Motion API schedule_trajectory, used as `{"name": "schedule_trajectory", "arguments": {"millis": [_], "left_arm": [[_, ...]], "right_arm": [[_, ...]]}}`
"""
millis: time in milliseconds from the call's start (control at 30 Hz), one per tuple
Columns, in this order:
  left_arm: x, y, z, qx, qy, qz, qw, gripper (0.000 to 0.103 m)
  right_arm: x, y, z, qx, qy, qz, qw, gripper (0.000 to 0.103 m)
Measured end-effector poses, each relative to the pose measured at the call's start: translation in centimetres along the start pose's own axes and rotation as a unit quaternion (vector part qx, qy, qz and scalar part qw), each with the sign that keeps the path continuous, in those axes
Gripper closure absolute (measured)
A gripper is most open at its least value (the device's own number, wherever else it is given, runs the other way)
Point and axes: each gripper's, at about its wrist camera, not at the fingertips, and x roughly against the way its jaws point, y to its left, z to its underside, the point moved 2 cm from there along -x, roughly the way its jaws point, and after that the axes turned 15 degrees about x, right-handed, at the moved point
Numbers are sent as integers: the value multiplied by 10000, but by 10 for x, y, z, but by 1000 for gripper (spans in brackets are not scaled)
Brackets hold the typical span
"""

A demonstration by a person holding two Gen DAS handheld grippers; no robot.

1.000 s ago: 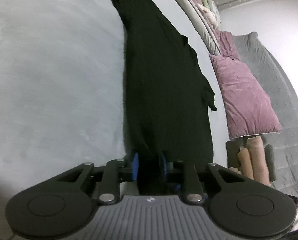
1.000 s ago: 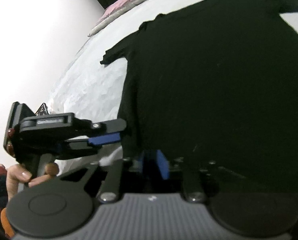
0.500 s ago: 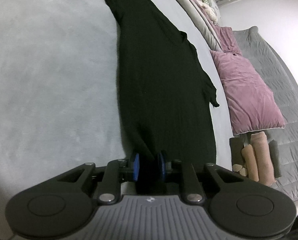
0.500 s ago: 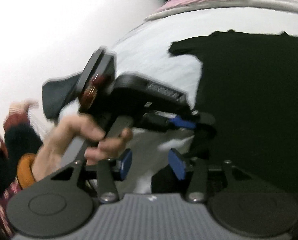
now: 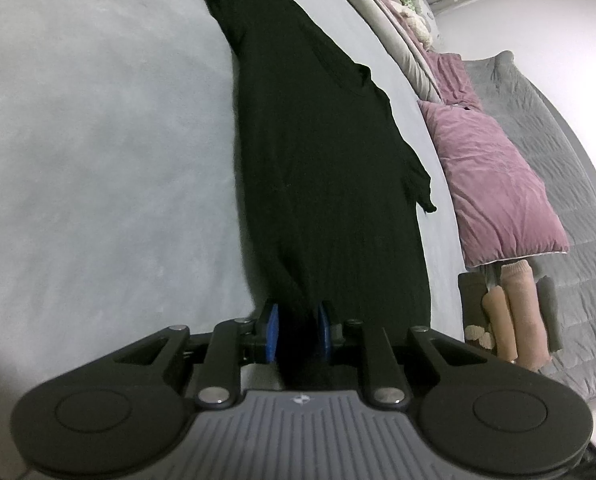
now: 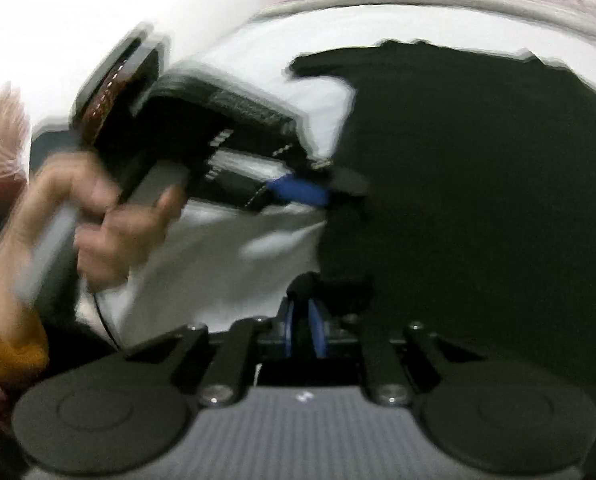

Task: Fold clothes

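Black garment (image 5: 322, 168) spread on bed (image 5: 98, 140); left gripper (image 5: 297, 332) and right gripper (image 6: 303, 330) both clamped on its near hem.

Both tongs, left (image 5: 297, 334) and right (image 6: 303, 334), are black with blue pads, silver screws and a ribbed grey base; the person wears an orange cuff (image 6: 6, 340)
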Motion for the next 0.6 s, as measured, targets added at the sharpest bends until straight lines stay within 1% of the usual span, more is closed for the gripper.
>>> {"name": "schedule_trajectory", "arguments": {"millis": [67, 167, 267, 433, 467, 500, 567, 600], "left_arm": [[3, 0, 4, -44, 22, -10, 10000, 85], [5, 5, 7, 17, 81, 12, 10000, 85], [3, 9, 9, 164, 126, 49, 9998, 85], [-1, 14, 11, 456, 132, 130, 9988, 85], [-2, 15, 11, 466, 121, 137, 9987, 85], [-2, 14, 11, 455, 106, 126, 9988, 86], [-3, 14, 12, 436, 78, 102, 9990, 91], [-3, 14, 13, 433, 65, 87, 9990, 92]], "right_arm": [[9, -23, 7, -713, -207, -179, 9971, 93], [21, -52, 21, -1588, -464, -519, 9849, 93], [27, -69, 34, -2127, -635, -801, 9718, 93], [32, -93, 49, -2725, -791, -1120, 9524, 93], [35, -95, 52, -2725, -762, -1030, 9536, 92], [37, -96, 54, -2686, -714, -891, 9565, 88], [43, -98, 56, -2528, -647, -591, 9635, 85], [47, -98, 56, -2428, -640, -472, 9668, 74]]}}
